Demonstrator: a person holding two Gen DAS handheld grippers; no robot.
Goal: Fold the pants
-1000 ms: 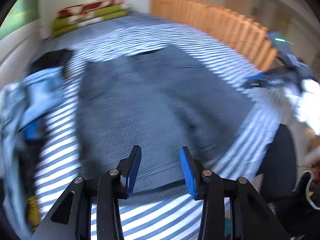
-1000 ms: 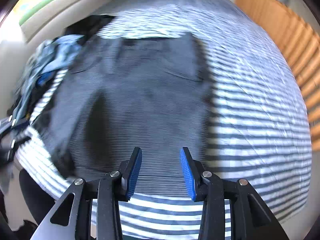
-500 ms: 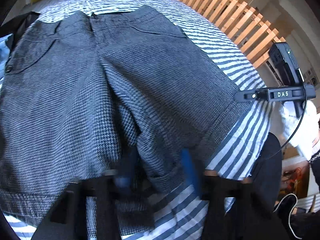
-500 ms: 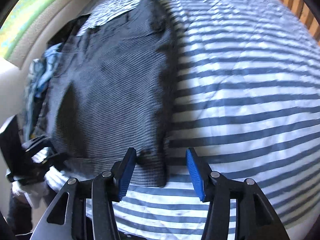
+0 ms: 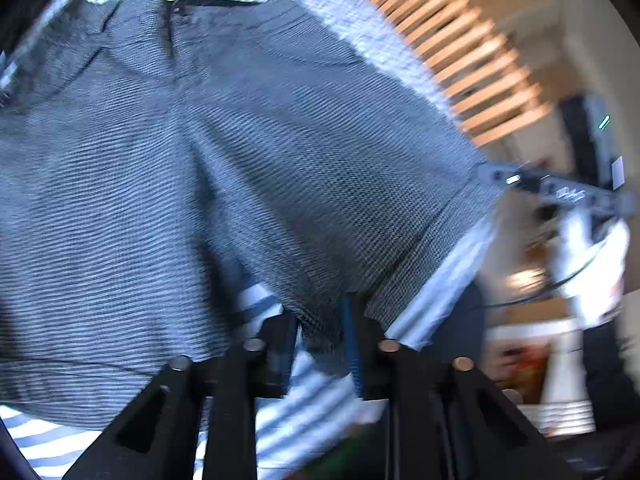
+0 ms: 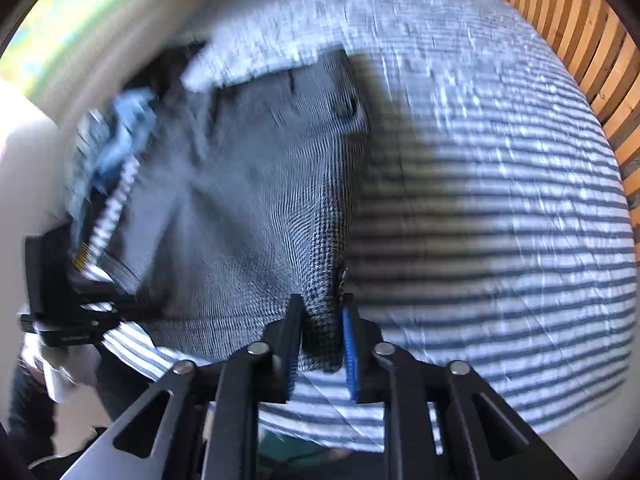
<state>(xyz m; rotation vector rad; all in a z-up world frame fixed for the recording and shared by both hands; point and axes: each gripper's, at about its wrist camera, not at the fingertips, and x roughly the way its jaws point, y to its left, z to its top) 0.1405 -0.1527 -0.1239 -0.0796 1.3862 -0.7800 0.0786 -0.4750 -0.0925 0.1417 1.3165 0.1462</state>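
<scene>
My left tongs (image 5: 320, 344) are opening a little with a leg hem of the grey shorts (image 5: 240, 152) between the jaws. My right tongs (image 6: 322, 344) are closing on the other leg's hem corner. The shorts lie spread on the striped bed (image 6: 500, 200).
</scene>
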